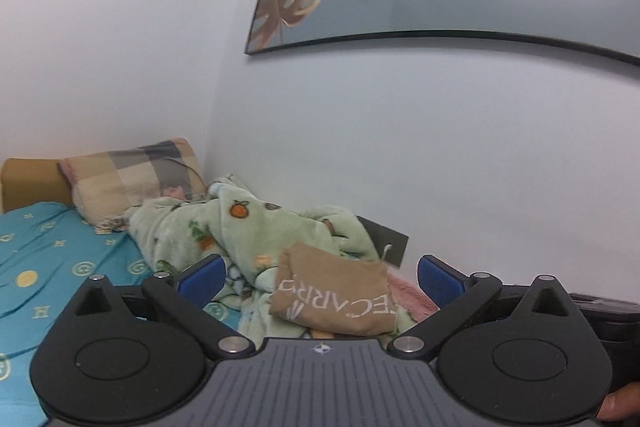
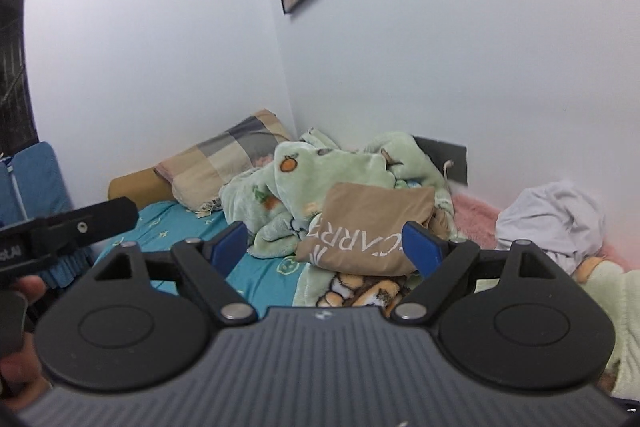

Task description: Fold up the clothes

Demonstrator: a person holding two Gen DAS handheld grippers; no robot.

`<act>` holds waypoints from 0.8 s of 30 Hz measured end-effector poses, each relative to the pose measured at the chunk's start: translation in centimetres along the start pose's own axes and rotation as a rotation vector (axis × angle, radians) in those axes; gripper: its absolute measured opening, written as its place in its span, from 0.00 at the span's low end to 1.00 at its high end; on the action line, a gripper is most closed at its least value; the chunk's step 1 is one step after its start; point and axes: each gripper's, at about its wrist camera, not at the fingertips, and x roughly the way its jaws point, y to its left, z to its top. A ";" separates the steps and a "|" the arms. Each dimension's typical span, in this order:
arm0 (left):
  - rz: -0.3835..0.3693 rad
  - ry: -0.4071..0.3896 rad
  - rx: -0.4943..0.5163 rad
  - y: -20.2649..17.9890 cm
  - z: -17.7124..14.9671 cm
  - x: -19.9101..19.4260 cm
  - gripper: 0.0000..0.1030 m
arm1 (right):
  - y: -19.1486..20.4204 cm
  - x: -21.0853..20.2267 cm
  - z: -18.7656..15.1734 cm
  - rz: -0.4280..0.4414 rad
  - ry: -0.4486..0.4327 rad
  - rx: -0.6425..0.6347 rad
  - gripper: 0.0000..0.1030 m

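Observation:
A folded tan garment (image 1: 334, 301) with white lettering lies on a crumpled light-green blanket (image 1: 240, 231) on the bed. My left gripper (image 1: 320, 281) is open, blue pads wide apart, raised in front of the garment with nothing held. In the right wrist view the same tan garment (image 2: 370, 231) rests on the green blanket (image 2: 332, 167). My right gripper (image 2: 326, 247) is open too, held above and short of the garment. A crumpled white-lilac garment (image 2: 554, 219) lies at the right on a pink fluffy cover (image 2: 476, 213).
A checked pillow (image 1: 136, 179) and an ochre headboard (image 1: 28, 181) sit at the bed's head over a turquoise patterned sheet (image 1: 52, 259). A dark panel (image 2: 442, 157) is on the wall by the blanket. The left gripper's body (image 2: 64, 231) and a hand (image 2: 20, 383) appear at left.

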 end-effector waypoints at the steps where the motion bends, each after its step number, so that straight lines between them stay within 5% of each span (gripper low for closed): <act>1: 0.010 -0.013 0.007 -0.2 -0.1 -1.2 1.00 | 0.3 -0.5 -0.4 -0.012 -0.012 -0.023 0.83; 11: 0.052 -0.002 0.017 1.5 -2.5 -4.3 1.00 | 1.3 -2.5 -4.1 -0.024 -0.046 -0.001 0.83; 24: 0.071 0.025 -0.016 2.7 -3.8 -3.4 1.00 | 2.2 -2.0 -4.8 -0.064 -0.040 -0.015 0.83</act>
